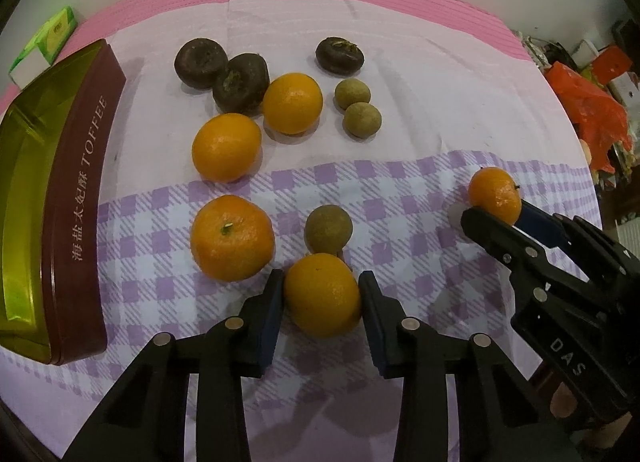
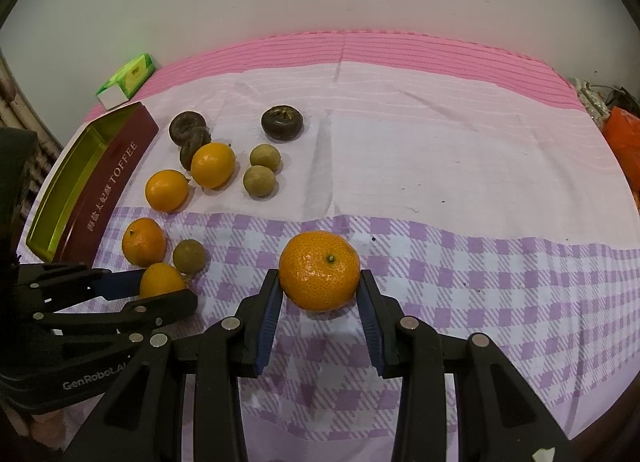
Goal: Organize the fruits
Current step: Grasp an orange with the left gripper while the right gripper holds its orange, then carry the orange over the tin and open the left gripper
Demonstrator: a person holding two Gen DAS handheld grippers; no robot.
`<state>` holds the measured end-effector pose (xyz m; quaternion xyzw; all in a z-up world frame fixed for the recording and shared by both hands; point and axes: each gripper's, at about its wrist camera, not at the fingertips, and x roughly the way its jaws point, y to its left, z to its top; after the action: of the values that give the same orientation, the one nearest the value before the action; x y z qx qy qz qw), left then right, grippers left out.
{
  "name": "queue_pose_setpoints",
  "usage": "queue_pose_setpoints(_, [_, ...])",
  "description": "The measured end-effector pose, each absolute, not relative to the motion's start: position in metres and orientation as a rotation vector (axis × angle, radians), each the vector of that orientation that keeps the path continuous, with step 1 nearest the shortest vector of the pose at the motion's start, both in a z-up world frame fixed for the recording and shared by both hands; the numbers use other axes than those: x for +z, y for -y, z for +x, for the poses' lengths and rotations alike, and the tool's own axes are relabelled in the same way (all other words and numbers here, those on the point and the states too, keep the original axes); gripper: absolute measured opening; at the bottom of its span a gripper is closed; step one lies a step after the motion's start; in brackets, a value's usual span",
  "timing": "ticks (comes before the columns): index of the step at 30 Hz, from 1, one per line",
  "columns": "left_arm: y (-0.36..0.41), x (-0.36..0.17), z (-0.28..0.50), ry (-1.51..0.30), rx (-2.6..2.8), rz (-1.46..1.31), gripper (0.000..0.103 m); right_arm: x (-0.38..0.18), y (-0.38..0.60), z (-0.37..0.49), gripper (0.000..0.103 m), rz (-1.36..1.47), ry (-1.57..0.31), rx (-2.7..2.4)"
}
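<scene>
Left claw [image 1: 322,298] closed around a smooth orange [image 1: 323,294], blue pads touching both its sides; the fruit sits on the checked cloth [image 1: 400,197]. A greenish-brown round fruit [image 1: 328,230] lies just behind it, touching. Right claw [image 2: 319,294] grips a dimpled mandarin [image 2: 319,270], stem up, well apart from the rest. Loose on the cloth to the left: three more oranges, two small green-brown fruits side by side [image 2: 262,169], three dark brown fruits [image 2: 282,122] further back. Open toffee tin [image 2: 116,177] along the left edge of the bench, a green carton [image 2: 128,79] behind it.
</scene>
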<state>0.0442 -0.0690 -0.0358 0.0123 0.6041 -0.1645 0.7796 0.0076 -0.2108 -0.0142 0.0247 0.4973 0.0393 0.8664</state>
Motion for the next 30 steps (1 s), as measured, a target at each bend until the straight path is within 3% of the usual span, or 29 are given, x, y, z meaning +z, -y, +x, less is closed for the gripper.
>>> queue_pose_setpoints(8, [0.056, -0.002, 0.032, -1.226, -0.398, 0.064, 0.038, -0.016, 0.21, 0.007, 0.035, 0.044, -1.04, 0.076])
queue_pose_setpoints(17, [-0.031, 0.037, 0.065, -1.094, -0.222, 0.05, 0.038, -0.019, 0.21, 0.008, 0.035, 0.027, -1.034, 0.057])
queue_pose_setpoints(30, [-0.159, -0.018, 0.096, -1.156, 0.0, 0.056, 0.038, -0.012, 0.209, 0.005, 0.035, -0.002, -0.971, 0.022])
